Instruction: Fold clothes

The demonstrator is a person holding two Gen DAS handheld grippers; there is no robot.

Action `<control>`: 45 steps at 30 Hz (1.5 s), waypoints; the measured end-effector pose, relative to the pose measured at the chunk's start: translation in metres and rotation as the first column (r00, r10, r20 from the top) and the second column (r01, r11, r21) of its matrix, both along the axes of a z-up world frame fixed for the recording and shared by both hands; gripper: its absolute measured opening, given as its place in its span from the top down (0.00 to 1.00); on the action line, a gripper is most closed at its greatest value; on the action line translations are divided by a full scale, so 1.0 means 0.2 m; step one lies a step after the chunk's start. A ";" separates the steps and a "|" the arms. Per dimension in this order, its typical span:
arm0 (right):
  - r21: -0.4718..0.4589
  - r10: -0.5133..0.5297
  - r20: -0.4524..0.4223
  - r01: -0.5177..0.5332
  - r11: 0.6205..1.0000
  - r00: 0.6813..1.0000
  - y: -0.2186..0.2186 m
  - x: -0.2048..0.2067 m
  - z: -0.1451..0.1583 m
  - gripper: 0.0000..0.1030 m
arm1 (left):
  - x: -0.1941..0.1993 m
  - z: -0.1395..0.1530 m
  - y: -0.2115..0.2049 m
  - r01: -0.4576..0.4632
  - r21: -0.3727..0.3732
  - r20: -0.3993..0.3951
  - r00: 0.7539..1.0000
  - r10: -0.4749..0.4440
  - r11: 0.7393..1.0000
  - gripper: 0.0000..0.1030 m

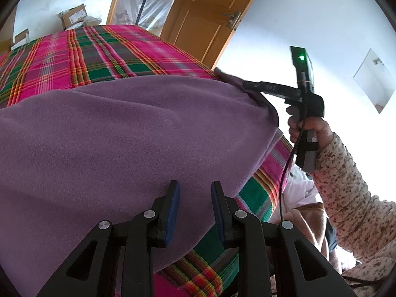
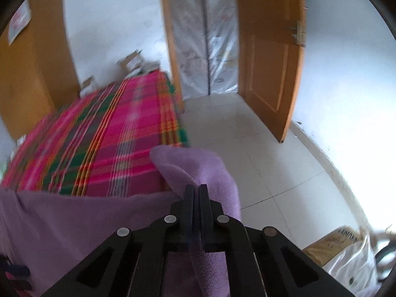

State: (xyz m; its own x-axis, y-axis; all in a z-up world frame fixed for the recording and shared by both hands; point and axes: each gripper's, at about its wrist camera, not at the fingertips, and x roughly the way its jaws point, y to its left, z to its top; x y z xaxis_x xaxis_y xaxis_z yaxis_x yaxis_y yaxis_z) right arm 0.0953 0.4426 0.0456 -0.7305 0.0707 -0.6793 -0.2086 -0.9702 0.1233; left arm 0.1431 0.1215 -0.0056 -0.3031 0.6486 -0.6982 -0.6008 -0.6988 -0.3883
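Note:
A purple fleece garment (image 1: 123, 128) lies spread over a bed with a pink and green plaid sheet (image 1: 99, 49). My left gripper (image 1: 195, 190) hovers over the garment's near edge. Its blue pads stand apart, and the fleece shows through the gap with nothing pinched. My right gripper (image 2: 196, 188) is shut on a corner of the purple fleece (image 2: 198, 165) and holds it raised off the plaid sheet (image 2: 111, 136). In the left wrist view the right gripper (image 1: 247, 85) grips that corner at the bed's right edge, held by a hand (image 1: 309, 128) in a floral sleeve.
An open wooden door (image 2: 269, 61) and a plastic-sheeted doorway (image 2: 205, 44) stand beyond the bed's far end. White tiled floor (image 2: 247, 136) runs along the bed's right side. Cardboard boxes (image 1: 74, 17) sit behind the bed. A box and a plastic bag (image 2: 346, 255) are on the floor at lower right.

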 end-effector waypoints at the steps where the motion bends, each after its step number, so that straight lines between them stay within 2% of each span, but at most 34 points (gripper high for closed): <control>1: -0.019 -0.025 -0.010 0.025 1.000 1.000 0.04 0.02 0.00 0.96 | 0.00 0.00 0.00 0.000 -0.001 0.000 1.000 0.000 1.000 0.74; 7: -0.173 -0.172 -0.056 0.160 0.972 0.983 0.26 0.17 -0.02 0.96 | 0.00 0.00 0.00 -0.003 -0.002 -0.001 1.000 0.003 1.000 0.74; 16: -0.340 -0.283 -0.053 0.249 0.907 0.958 0.45 0.35 -0.14 0.96 | 0.01 0.01 0.00 -0.006 -0.009 -0.005 1.000 0.006 1.000 0.74; 23: -0.422 -0.351 -0.023 0.309 0.852 0.936 0.55 0.42 -0.25 0.96 | 0.00 0.01 0.01 -0.007 -0.011 -0.004 1.000 0.007 1.000 0.74; 31: -0.461 -0.437 0.042 0.406 0.789 0.898 0.59 0.47 -0.32 0.98 | 0.01 0.01 0.03 0.000 -0.017 -0.008 1.000 0.000 1.000 0.74; 34: -0.500 -0.447 0.050 0.409 0.763 0.893 0.61 0.52 -0.33 0.98 | 0.02 0.01 0.03 0.005 -0.019 -0.010 1.000 -0.005 1.000 0.74; 37: -0.538 -0.423 0.053 0.383 0.751 0.904 0.60 0.55 -0.34 0.97 | 0.02 0.01 0.04 0.009 -0.021 -0.012 1.000 -0.009 1.000 0.74; 40: -0.609 -0.377 0.057 0.332 0.721 0.924 0.57 0.56 -0.37 0.96 | 0.02 0.01 0.05 0.008 -0.025 -0.014 1.000 -0.008 1.000 0.74; 45: -0.653 -0.306 0.040 0.257 0.712 0.951 0.47 0.58 -0.38 0.80 | 0.05 0.02 0.05 0.005 -0.043 -0.027 1.000 -0.006 0.999 0.74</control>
